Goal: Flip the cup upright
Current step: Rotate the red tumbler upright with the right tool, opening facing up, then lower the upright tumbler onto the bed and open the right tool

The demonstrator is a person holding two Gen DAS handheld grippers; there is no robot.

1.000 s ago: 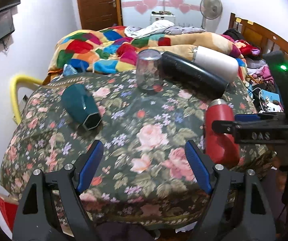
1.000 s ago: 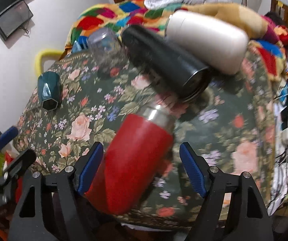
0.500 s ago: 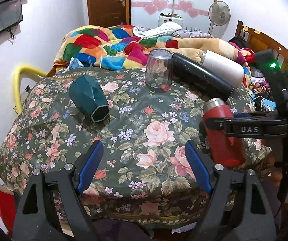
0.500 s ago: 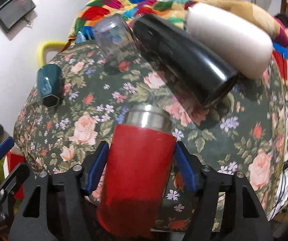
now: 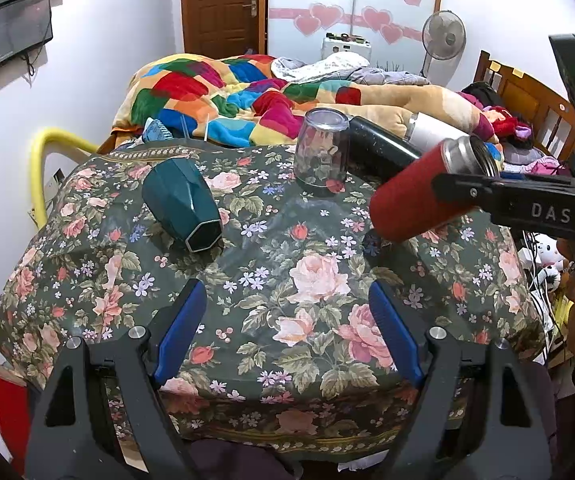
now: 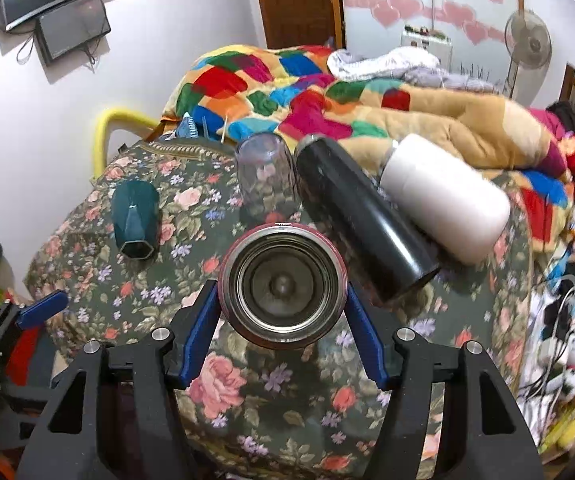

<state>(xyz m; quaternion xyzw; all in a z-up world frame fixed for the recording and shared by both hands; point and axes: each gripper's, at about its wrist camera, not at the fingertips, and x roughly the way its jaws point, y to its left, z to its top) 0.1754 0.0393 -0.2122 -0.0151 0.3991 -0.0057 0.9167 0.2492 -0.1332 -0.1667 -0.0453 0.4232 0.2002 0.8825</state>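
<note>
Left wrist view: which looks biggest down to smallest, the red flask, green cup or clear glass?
1. Red flask, though it is lifted nearer the camera.
2. Green cup.
3. Clear glass, farthest away, so unsure.

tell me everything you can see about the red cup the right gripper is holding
The red cup is a matte red cylinder with a bare steel threaded neck and shiny steel interior, apparently an insulated flask with no lid. The right gripper clamps its body between blue pads. In the left wrist view it is tilted, mouth raised up and to the right, base low near the floral tablecloth; whether the base touches is unclear. It looks empty.
</note>
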